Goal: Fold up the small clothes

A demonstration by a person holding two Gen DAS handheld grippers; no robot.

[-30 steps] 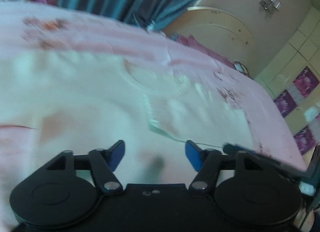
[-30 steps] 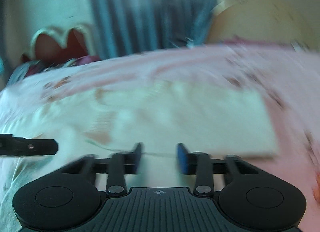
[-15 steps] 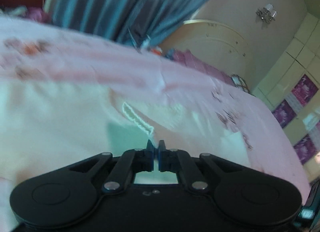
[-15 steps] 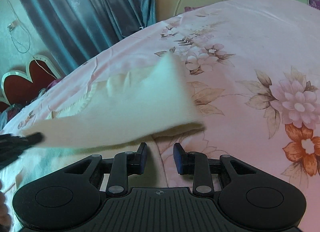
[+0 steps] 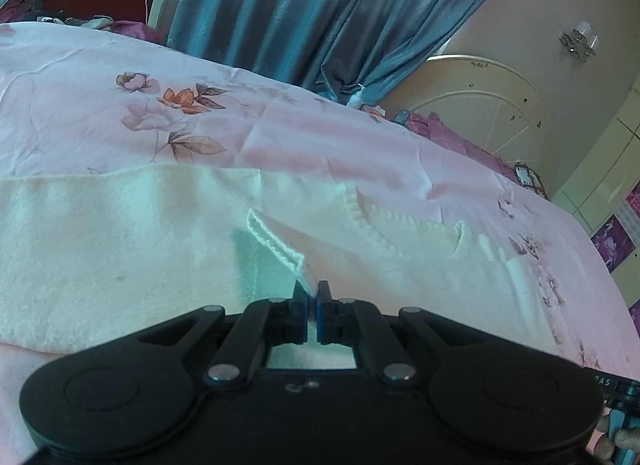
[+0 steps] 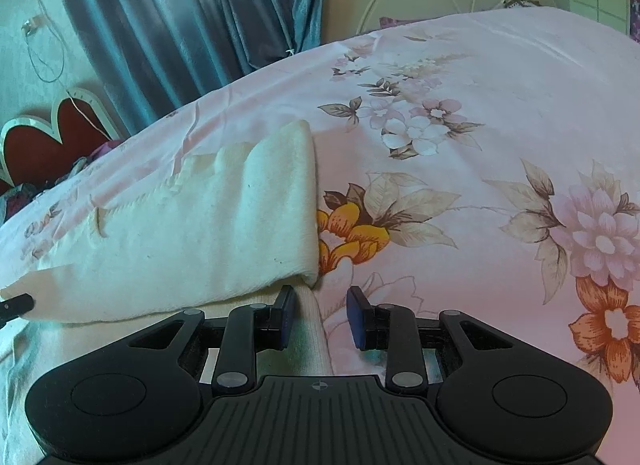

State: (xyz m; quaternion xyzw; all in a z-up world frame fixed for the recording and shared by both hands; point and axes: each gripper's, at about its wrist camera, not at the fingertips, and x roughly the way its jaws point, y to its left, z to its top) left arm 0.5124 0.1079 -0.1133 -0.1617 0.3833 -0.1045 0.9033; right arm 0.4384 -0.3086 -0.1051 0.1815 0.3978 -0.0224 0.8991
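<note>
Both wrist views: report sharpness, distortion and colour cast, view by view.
Left wrist view: sharp on the cream knitted garment pinched in the left gripper; fisheye bends the pink floral bedsheet; greenish shadow on the knit beside the lifted hem. Right wrist view: equally sharp, sheet horizon bowed, blue-green cast on the wall, open right gripper shaded.

One cream garment (image 5: 140,233) at 9 o'clock; one floral bedsheet (image 6: 500,113); one blue curtain (image 5: 304,13) at 12 o'clock; two grippers, left gripper (image 5: 311,301) and right gripper (image 6: 320,315).
</note>
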